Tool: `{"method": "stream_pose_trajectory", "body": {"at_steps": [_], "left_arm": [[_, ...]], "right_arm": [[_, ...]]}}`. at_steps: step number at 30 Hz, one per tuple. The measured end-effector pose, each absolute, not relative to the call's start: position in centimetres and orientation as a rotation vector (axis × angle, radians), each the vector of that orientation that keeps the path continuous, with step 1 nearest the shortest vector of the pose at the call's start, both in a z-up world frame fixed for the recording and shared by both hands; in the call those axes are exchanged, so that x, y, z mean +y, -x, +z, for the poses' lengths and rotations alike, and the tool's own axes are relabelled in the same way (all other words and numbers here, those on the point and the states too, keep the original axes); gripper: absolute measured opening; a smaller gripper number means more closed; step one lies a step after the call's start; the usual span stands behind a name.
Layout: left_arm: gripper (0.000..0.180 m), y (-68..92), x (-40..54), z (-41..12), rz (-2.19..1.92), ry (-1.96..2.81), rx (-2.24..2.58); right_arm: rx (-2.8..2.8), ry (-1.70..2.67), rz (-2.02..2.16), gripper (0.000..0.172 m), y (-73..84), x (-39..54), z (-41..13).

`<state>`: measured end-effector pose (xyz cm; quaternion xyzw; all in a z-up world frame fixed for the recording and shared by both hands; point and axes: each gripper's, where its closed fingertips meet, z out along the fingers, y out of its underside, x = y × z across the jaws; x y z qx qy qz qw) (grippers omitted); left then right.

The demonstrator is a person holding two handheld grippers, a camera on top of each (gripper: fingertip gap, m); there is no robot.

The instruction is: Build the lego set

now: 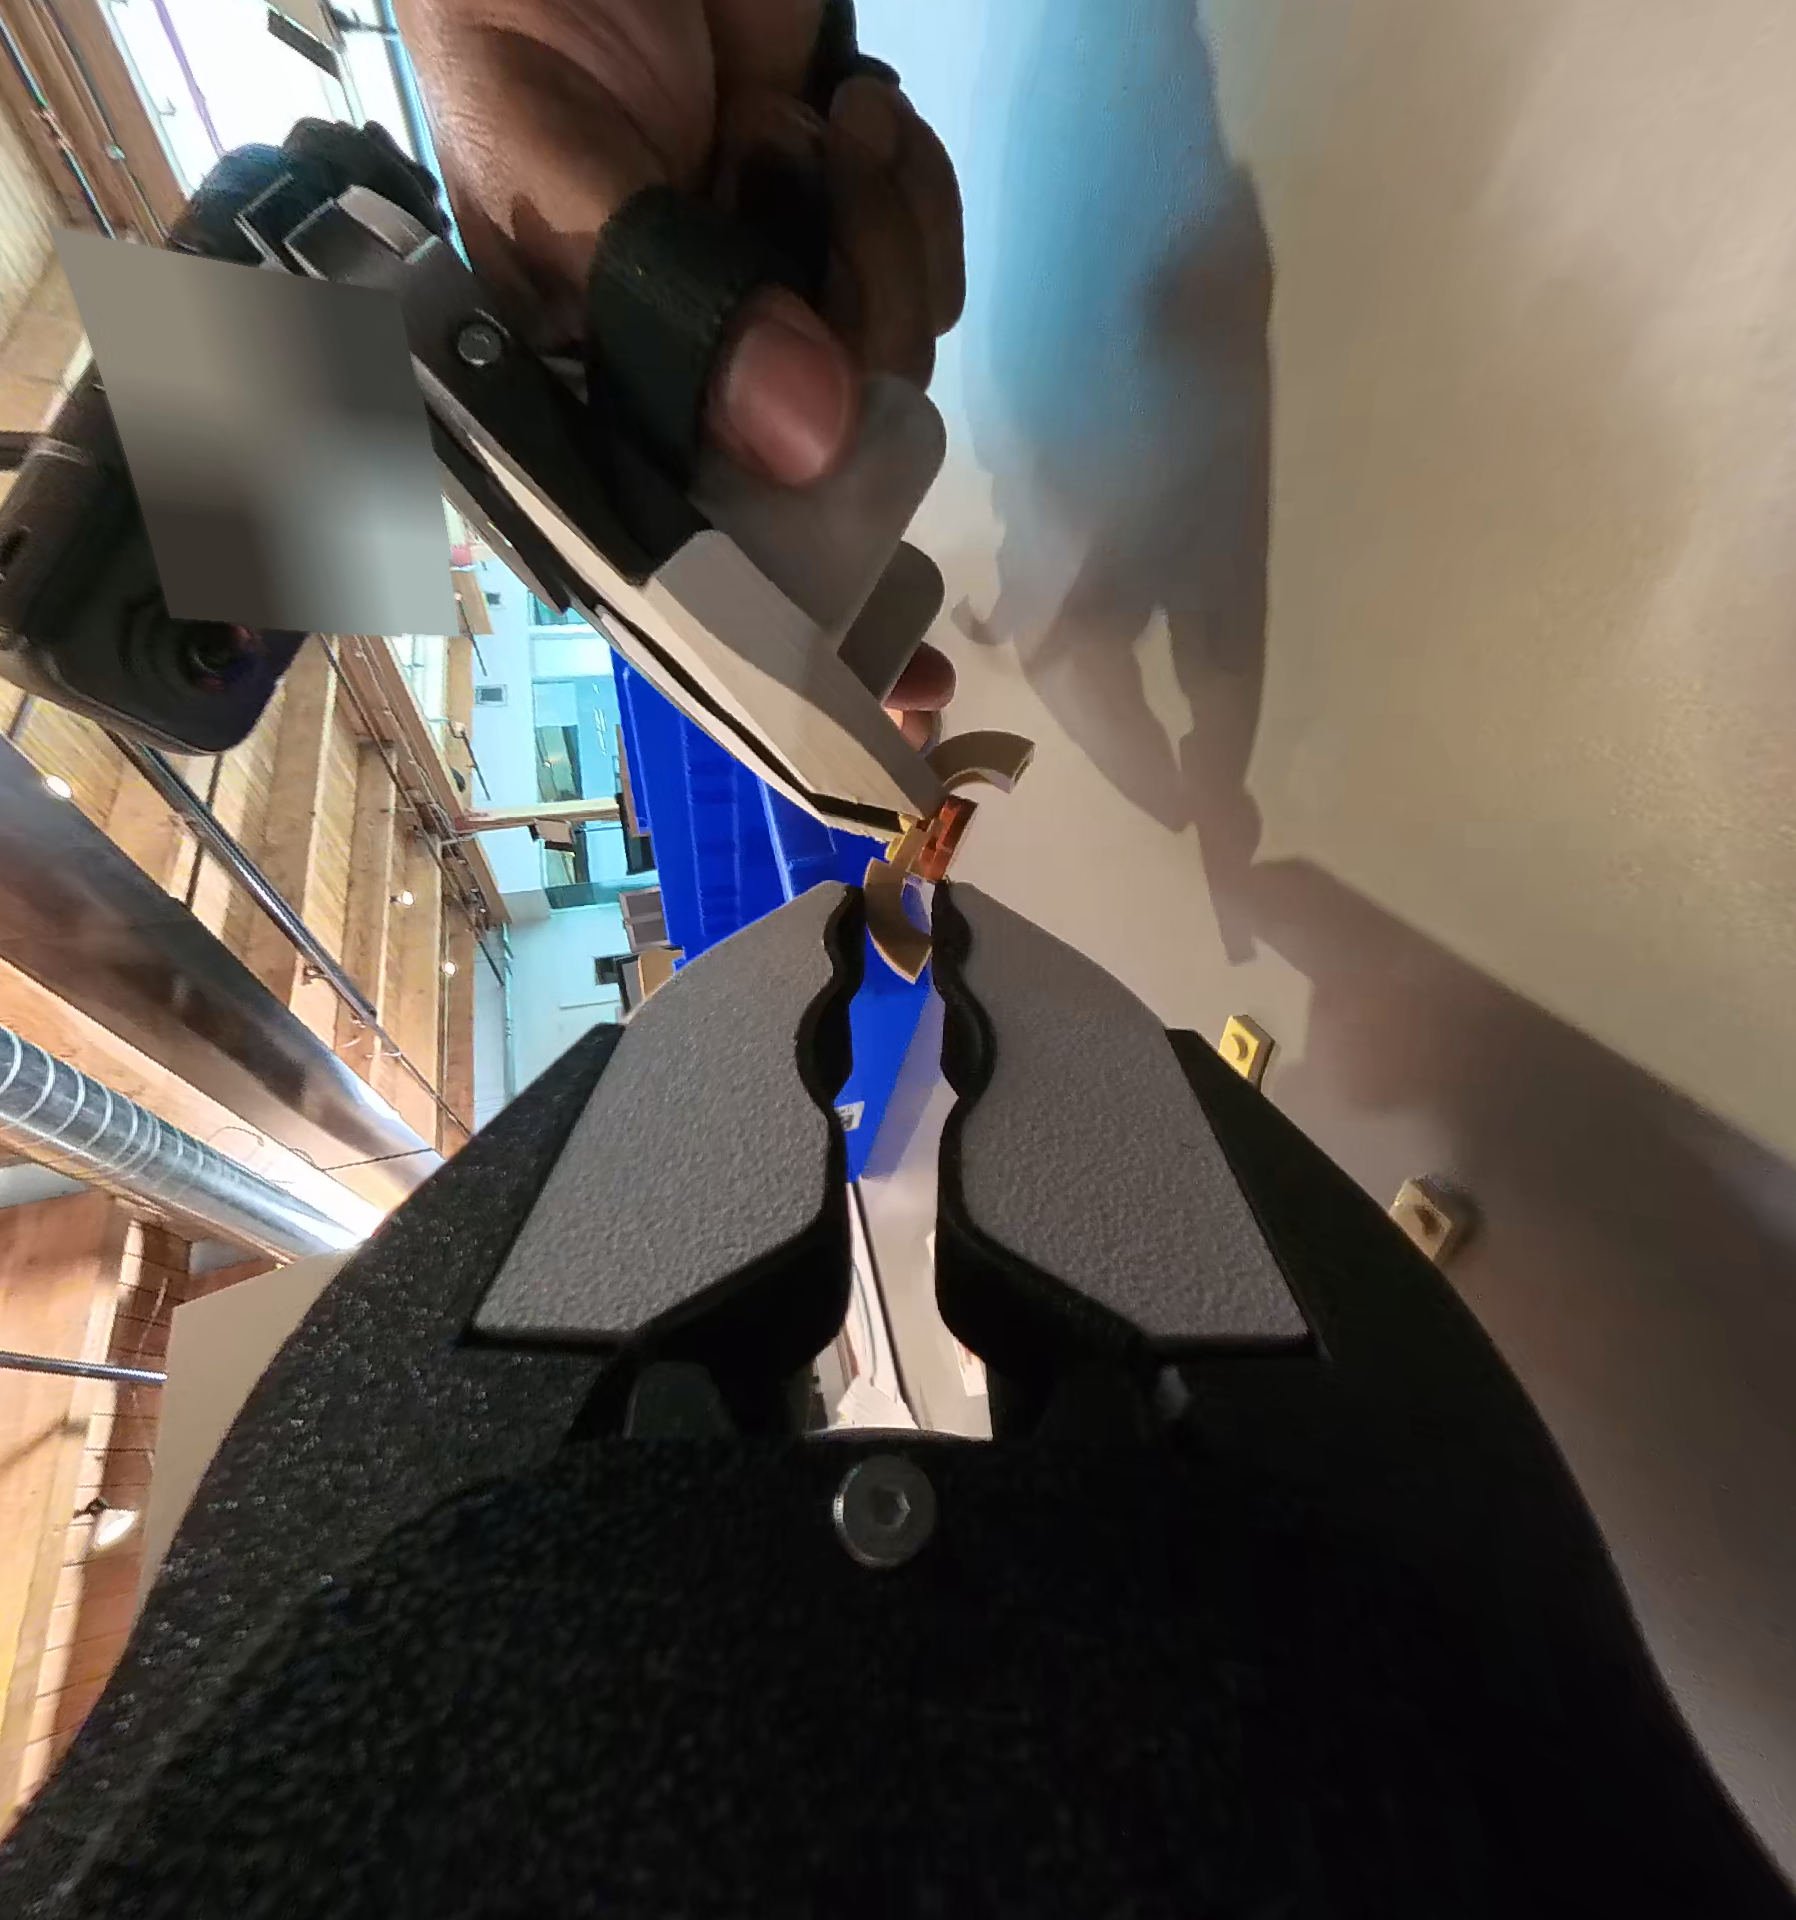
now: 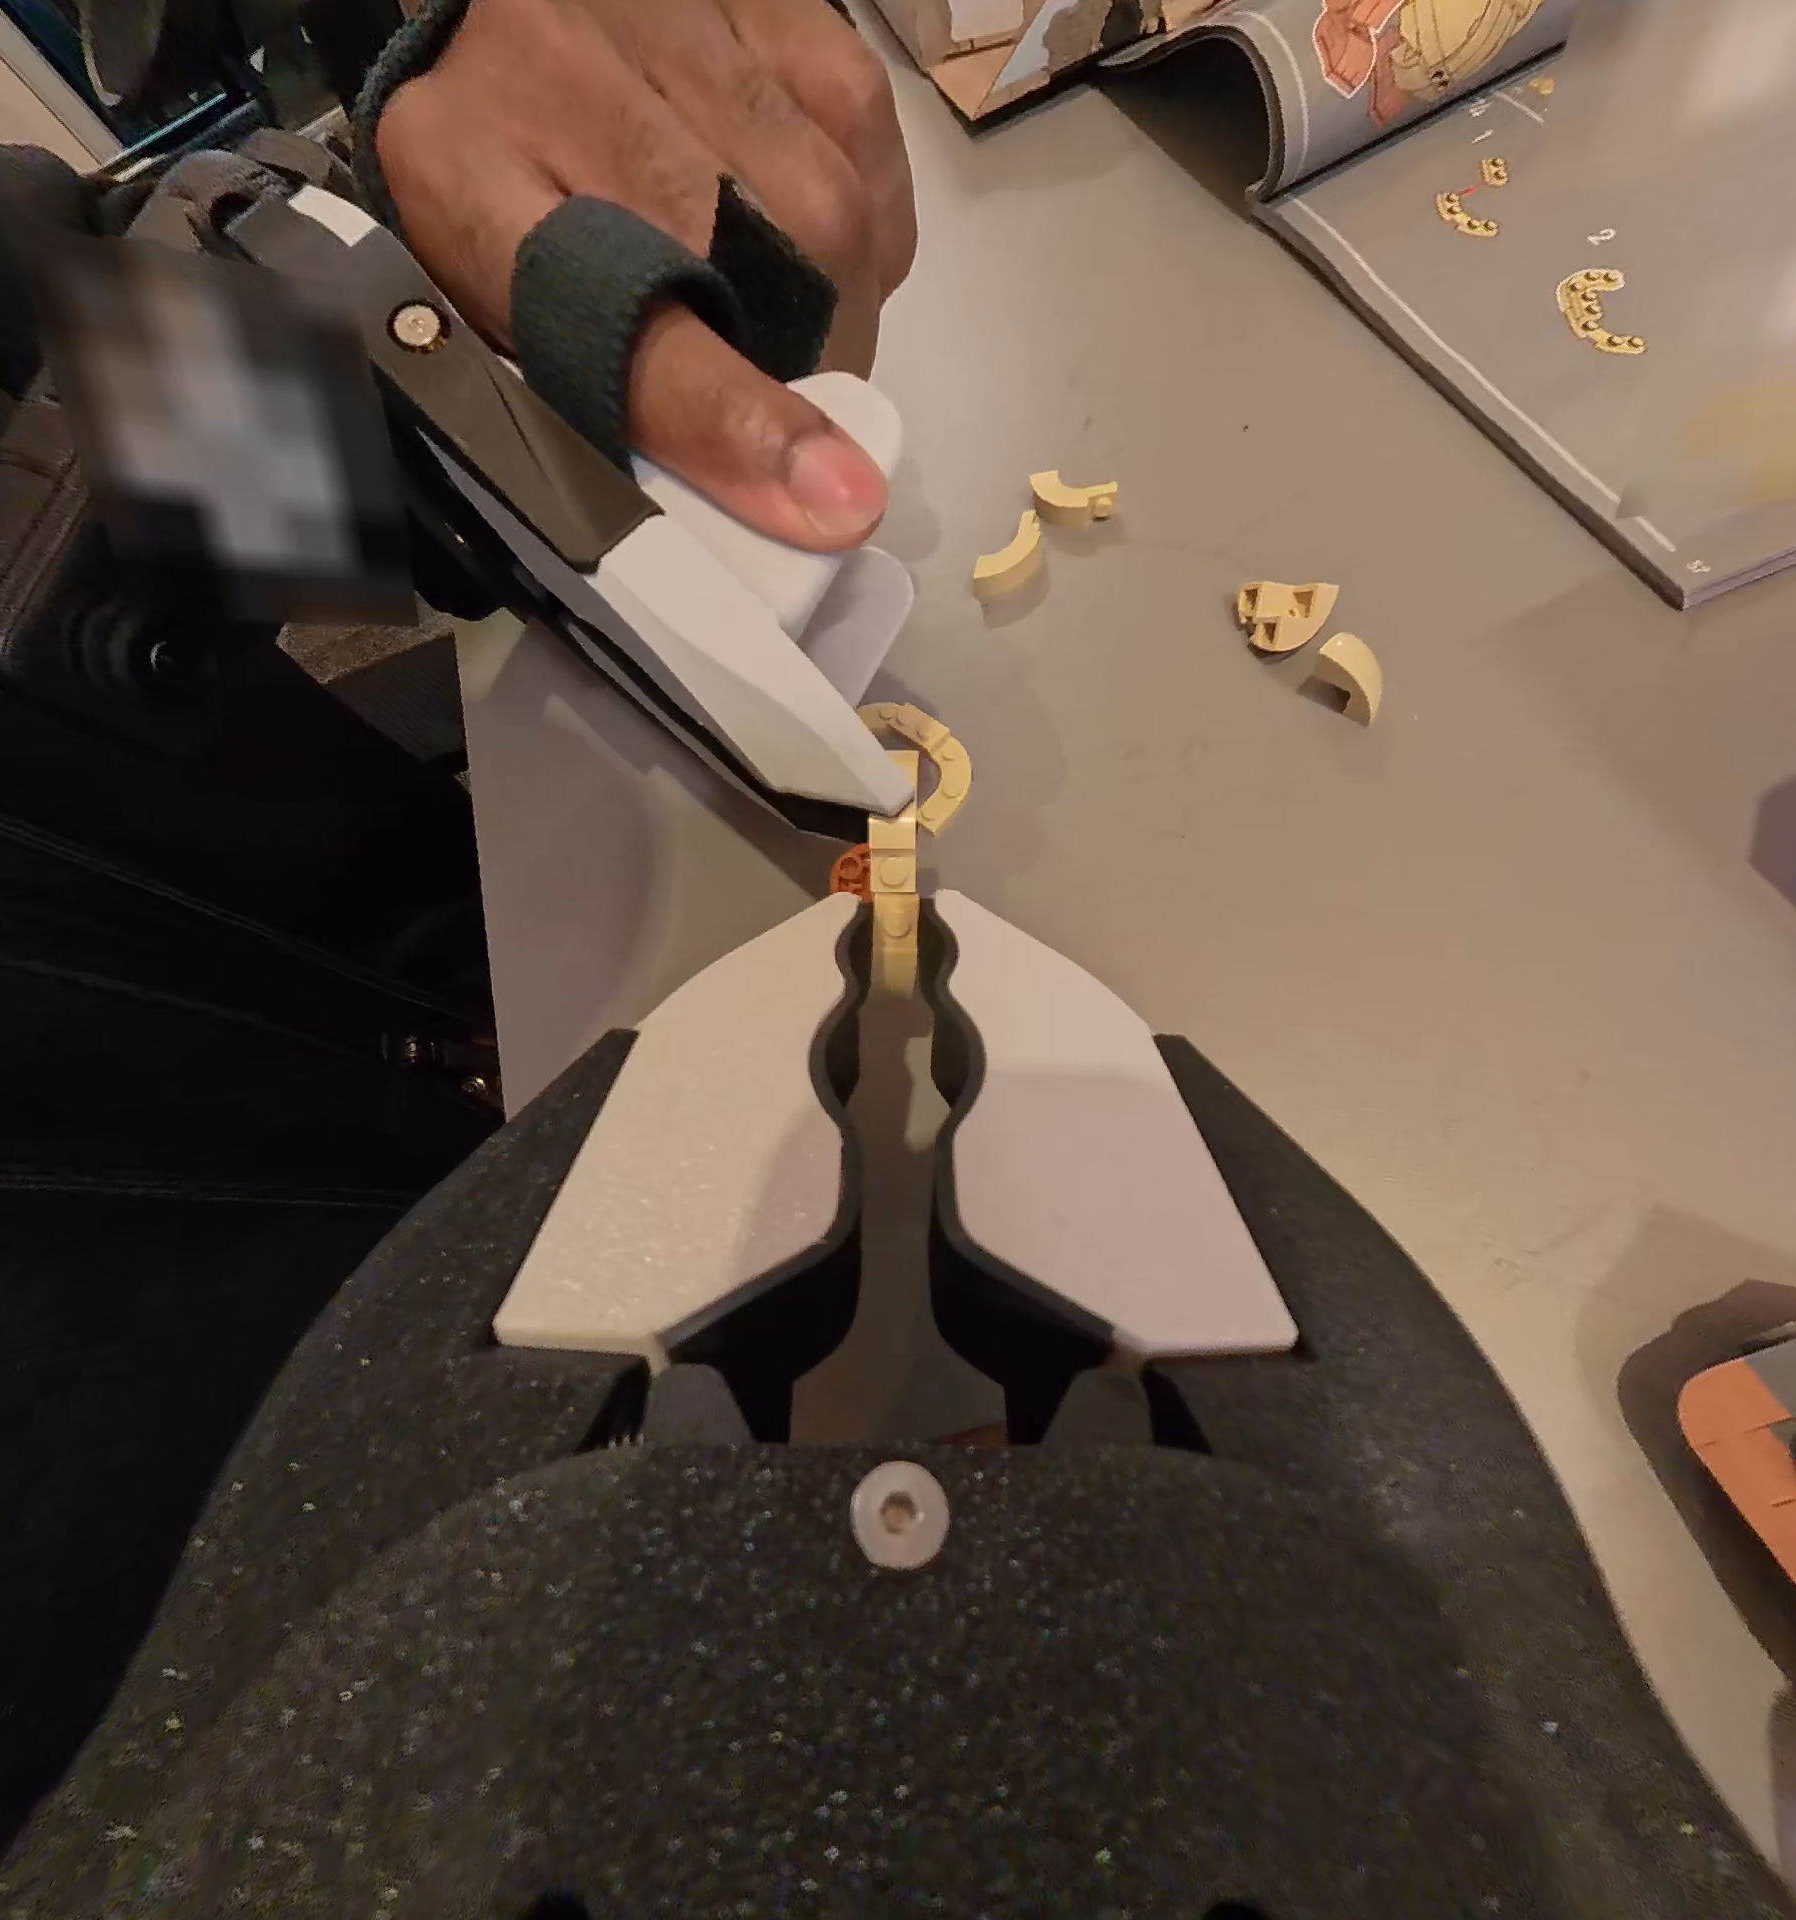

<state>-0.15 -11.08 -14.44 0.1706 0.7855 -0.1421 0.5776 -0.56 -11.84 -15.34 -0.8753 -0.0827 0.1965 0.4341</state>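
1. Right wrist view: right gripper (image 2: 892, 914) is closed on a tan curved plate (image 2: 895, 951); both pads press its sides. A small tan brick assembly (image 2: 894, 854) with an orange round piece (image 2: 850, 871) sits just ahead of the tips.
2. Left gripper (image 2: 899, 800), strapped to a hand (image 2: 665, 208), pinches the far end of the same assembly; a tan studded arc (image 2: 941, 764) curves beyond it.
3. Left wrist view: left gripper (image 1: 899, 909) clamps a tan arc (image 1: 899, 925), and the right gripper's tip meets the orange-cored joint (image 1: 948, 831).
4. Judgement: parts joined or nearly so, seating unclear.
5. Farther right: loose tan curved bricks (image 2: 1013, 556), dome pieces (image 2: 1283, 613) and an open instruction booklet (image 2: 1548, 343) on the grey table (image 2: 1289, 987).
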Motion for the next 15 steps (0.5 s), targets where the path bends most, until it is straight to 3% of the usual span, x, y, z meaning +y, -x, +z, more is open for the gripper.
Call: {"method": "stream_pose_trajectory", "body": {"at_steps": [15], "left_arm": [[0.012,0.19,-11.25,-14.52,-0.332,-0.408,1.841]], "right_arm": [[-0.210,2.176,0.512,0.008,0.61,-12.10,-15.52]]}}
